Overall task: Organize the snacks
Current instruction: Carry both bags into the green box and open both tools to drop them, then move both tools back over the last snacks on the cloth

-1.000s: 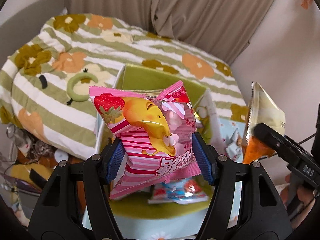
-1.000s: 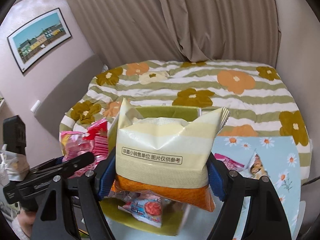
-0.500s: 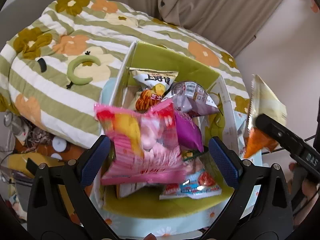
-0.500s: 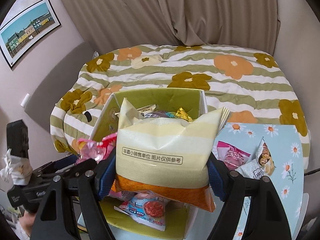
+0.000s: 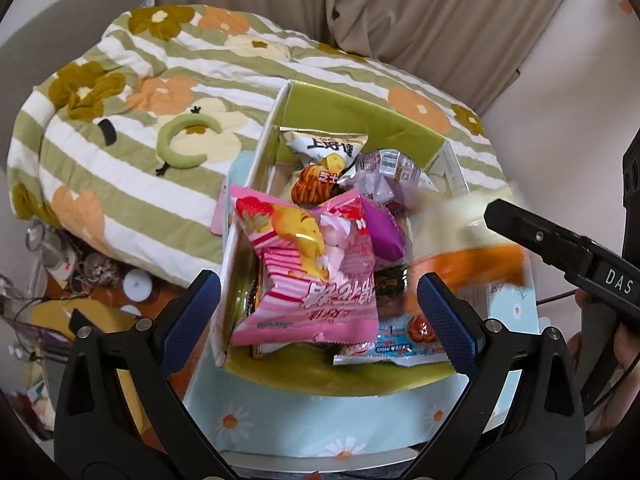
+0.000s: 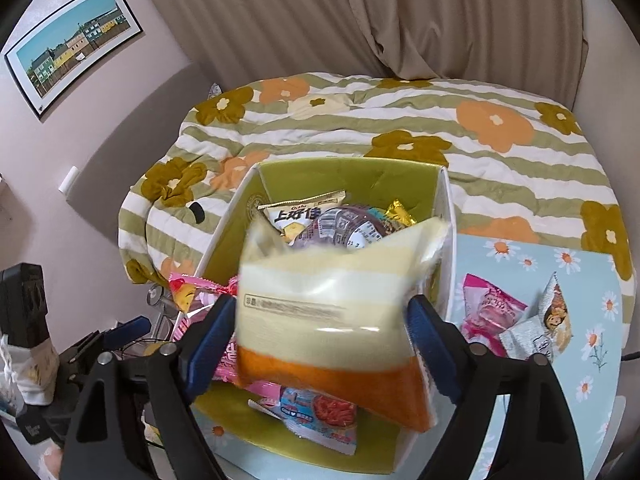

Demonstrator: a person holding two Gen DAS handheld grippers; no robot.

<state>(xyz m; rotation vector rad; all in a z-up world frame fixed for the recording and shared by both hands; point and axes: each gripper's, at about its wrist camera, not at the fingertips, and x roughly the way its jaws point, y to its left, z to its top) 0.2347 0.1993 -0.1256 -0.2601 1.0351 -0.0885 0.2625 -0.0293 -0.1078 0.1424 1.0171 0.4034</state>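
Note:
A green-lined cardboard box holds several snack packs. A pink strawberry snack bag lies on top of the pile at the box's left side. My left gripper is open and empty just above it. In the right wrist view, a yellow and orange snack bag is blurred and tilted between the fingers of my right gripper, over the box; the jaws look spread and the bag seems to be slipping free. It also shows as a blur in the left wrist view.
The box stands on a light blue daisy tablecloth. A pink pack and a silver pack lie on the cloth to the right of the box. A striped floral quilt lies behind. Clutter sits on the floor at left.
My left gripper opened and let the pink bag drop into the box. My right gripper's jaws have widened and the yellow and orange bag now tilts and blurs downward over the box.

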